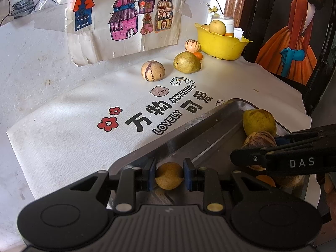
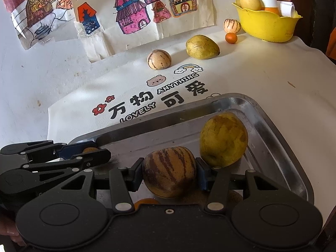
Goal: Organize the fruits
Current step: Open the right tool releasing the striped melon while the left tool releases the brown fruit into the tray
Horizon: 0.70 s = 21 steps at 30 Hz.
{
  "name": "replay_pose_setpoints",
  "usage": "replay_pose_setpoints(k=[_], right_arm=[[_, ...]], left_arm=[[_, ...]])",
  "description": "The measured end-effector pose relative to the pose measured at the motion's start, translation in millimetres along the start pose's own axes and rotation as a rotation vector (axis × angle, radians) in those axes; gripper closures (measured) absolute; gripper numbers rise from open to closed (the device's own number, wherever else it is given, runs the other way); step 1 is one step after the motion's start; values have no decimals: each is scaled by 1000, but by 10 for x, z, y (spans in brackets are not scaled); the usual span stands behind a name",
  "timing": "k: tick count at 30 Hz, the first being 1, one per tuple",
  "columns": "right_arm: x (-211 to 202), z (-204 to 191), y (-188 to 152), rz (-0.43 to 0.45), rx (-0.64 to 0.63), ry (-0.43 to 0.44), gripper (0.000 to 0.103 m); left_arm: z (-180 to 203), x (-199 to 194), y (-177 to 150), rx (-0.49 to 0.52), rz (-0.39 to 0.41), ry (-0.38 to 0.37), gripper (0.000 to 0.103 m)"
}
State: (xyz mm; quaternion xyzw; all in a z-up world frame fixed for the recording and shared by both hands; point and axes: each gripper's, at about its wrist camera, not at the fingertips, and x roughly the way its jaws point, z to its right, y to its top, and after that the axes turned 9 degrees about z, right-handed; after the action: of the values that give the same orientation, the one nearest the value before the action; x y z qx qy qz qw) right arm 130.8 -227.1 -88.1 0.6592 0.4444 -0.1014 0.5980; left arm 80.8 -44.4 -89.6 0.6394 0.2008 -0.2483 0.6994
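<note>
On the worktop (image 2: 273, 79), partly done: the tray (image 2: 279, 126) holds a yellow-green fruit (image 2: 223, 139), and each tool grips one more over it, the left tool (image 1: 169, 176) nearly closed on a small brown fruit (image 1: 169, 175), the right tool (image 2: 169, 173) part-open around a striped melon (image 2: 169, 171). Left, by my judgement: releasing both, then four fruits lying loose near the yellow bowl (image 2: 266, 25).

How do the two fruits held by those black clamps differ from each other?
The fruit in the left gripper is a small round brownish-yellow fruit with plain, speckled skin; the one in the right gripper is a striped fruit, clearly bigger, orange-tan with dark purple streaks. So the left jaws stand narrower than the right. Both fruits are pinched between blue pads over the metal tray.
</note>
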Motion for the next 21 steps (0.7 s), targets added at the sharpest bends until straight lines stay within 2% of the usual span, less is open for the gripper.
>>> replay_pose_setpoints(k=[21], right_arm=[[-27,1,16,9,8,-1,49]], left_arm=[[9,-10,1,3,-6,2,72]])
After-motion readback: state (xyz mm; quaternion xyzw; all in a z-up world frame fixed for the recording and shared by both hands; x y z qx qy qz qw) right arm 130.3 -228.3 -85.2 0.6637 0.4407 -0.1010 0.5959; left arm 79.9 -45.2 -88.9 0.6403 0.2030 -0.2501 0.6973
